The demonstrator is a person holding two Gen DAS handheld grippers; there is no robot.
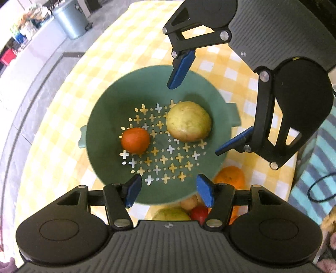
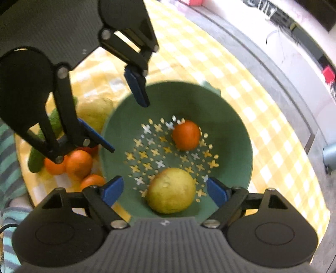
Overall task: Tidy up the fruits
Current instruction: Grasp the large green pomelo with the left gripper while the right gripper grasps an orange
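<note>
Yellow-checked tablecloth (image 1: 69, 117) carries green colander (image 1: 109, 117). Inside it: yellow-green fruit (image 1: 188, 121), then small red-orange fruit (image 1: 135, 140), lying apart. Loose fruit pile (image 2: 78, 162) just beside the colander. Left gripper (image 1: 169, 192) and right gripper (image 2: 164, 190) both above the colander, jaws spread, nothing held

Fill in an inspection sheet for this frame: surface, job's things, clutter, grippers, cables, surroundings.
Surface: yellow checked tablecloth.
Job's things: green colander holds a red-orange fruit and a yellow-green fruit, apart; oranges and other fruit lie in a pile beside it.
Clutter: nothing seen.
Grippers: left gripper and right gripper both open, empty, above the colander.
Cables: black cable on striped cloth.
Surroundings: grey bin on the floor.
</note>
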